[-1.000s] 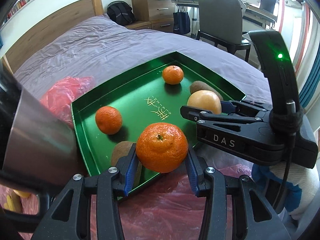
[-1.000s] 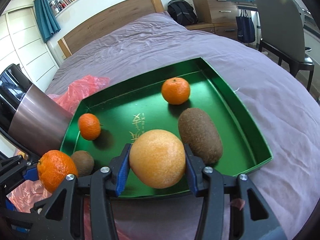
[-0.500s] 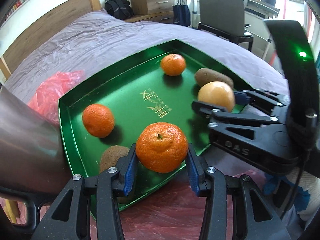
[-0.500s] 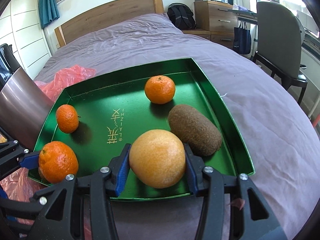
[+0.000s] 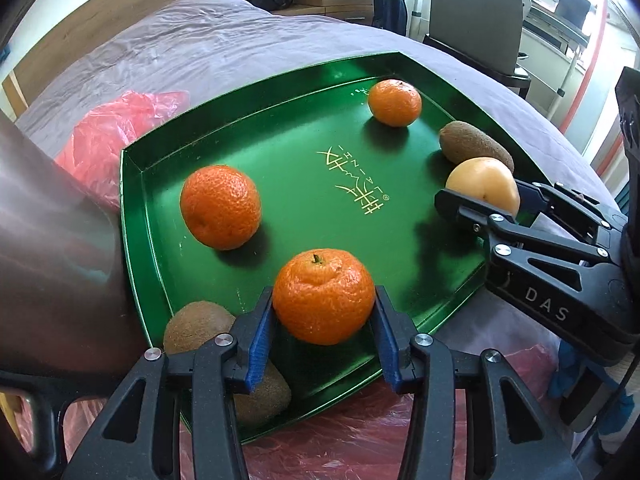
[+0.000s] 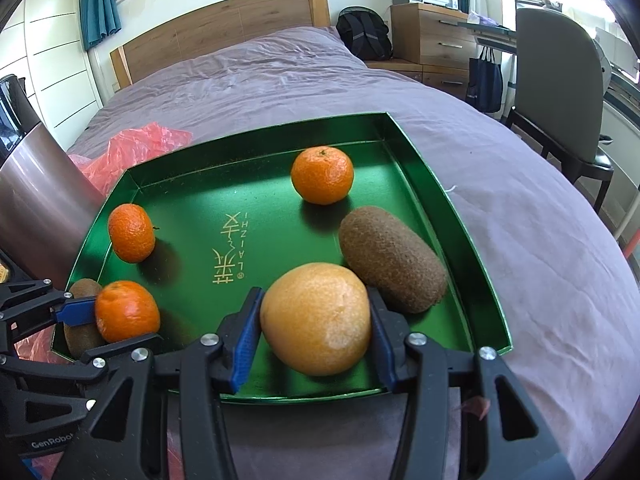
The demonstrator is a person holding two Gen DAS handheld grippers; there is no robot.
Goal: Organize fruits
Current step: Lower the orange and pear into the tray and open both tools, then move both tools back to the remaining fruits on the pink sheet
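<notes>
A green tray (image 5: 304, 184) (image 6: 256, 184) lies on the bed. My left gripper (image 5: 323, 334) is shut on a mandarin (image 5: 323, 296), held over the tray's near edge; it also shows in the right wrist view (image 6: 126, 310). My right gripper (image 6: 314, 342) is shut on a pale orange (image 6: 316, 318), low over the tray's near right part; it also shows in the left wrist view (image 5: 482, 188). Two mandarins (image 5: 220, 206) (image 5: 395, 102) and a kiwi (image 6: 392, 258) lie in the tray. Another kiwi (image 5: 200, 328) sits at the near left corner.
Red plastic bags (image 5: 120, 132) (image 5: 340, 440) lie beside and in front of the tray. A metallic brown container (image 5: 56, 240) stands at the left. The purple bedcover (image 6: 520, 220) surrounds the tray. A chair (image 6: 560, 88) and drawers (image 6: 428, 36) stand at the far right.
Both grippers moved forward and lower over the tray with their fruit still held. The tray looks larger and closer in both views.
</notes>
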